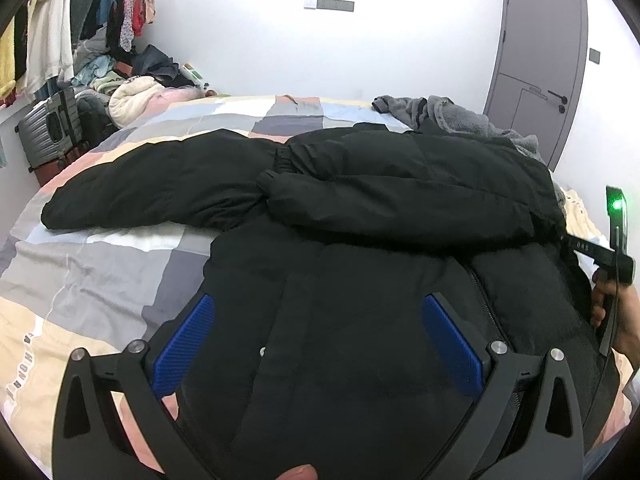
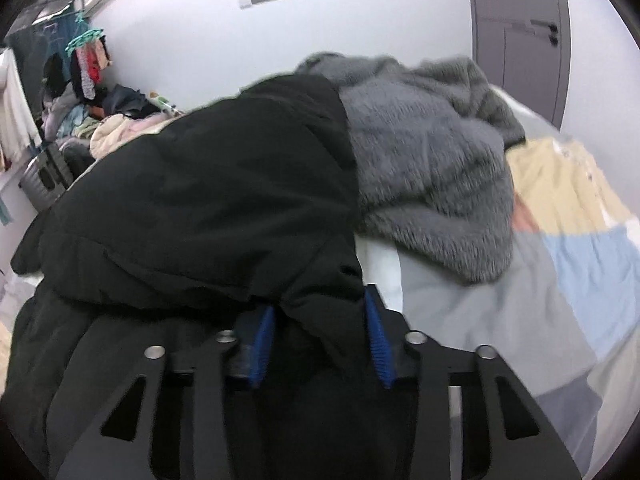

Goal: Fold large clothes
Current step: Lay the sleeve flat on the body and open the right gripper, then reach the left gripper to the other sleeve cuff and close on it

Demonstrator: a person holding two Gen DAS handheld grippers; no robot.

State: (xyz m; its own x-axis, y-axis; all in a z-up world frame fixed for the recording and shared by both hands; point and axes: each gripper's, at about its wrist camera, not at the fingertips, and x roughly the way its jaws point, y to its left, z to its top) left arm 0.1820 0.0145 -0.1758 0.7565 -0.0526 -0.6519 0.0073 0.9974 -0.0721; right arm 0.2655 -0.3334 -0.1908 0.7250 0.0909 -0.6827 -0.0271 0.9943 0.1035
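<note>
The left tool [image 1: 316,340] hangs spread apart over the black jacket [image 1: 360,208] on the bed [image 1: 100,264], the right tool [image 2: 320,344] seemingly pinches its edge, both sleeves lie crossed, body unfolded, grey fleece [image 2: 432,160] waits beyond.

The right gripper [image 2: 320,342] clamps a fold of the black jacket [image 2: 208,208]. A grey fleece garment [image 2: 432,160] lies just beyond on the bed [image 2: 560,260].
</note>
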